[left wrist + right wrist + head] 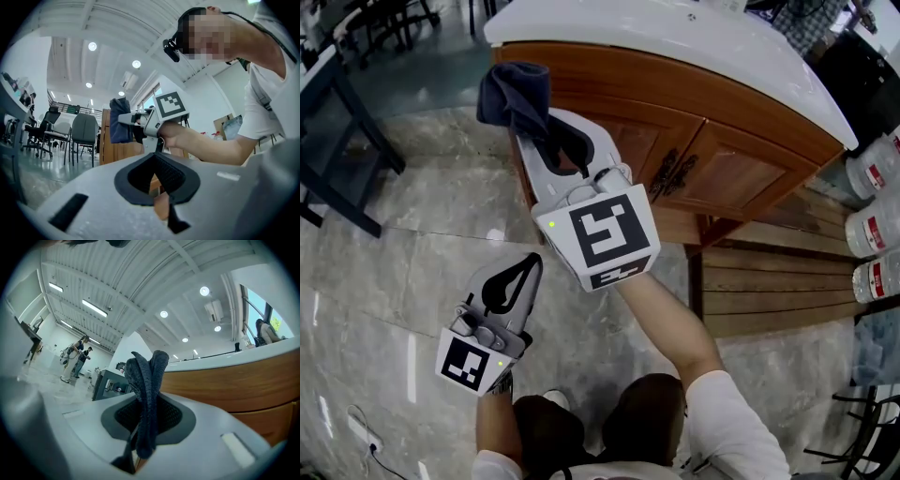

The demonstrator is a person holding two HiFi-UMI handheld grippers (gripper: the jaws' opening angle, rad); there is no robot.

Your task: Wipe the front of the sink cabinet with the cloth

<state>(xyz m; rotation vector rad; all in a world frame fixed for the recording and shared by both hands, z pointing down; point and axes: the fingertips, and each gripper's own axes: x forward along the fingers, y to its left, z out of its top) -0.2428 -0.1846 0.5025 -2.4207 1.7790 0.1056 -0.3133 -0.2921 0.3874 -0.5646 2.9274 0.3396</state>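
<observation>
Pinching the dark blue fabric cloth (514, 91) in my right tongs (532, 127), I see it bunched above their tips, just beside the upper left corner of the brown wooden sink cabinet (722, 178). My left tongs (530, 264) hang lower, pressed together on nothing, apart from the cabinet.

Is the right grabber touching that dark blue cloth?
Touching. The right gripper view shows the cloth pinched between the closed jaws of the right hand-held gripper, with its folds sticking up past them.
</observation>
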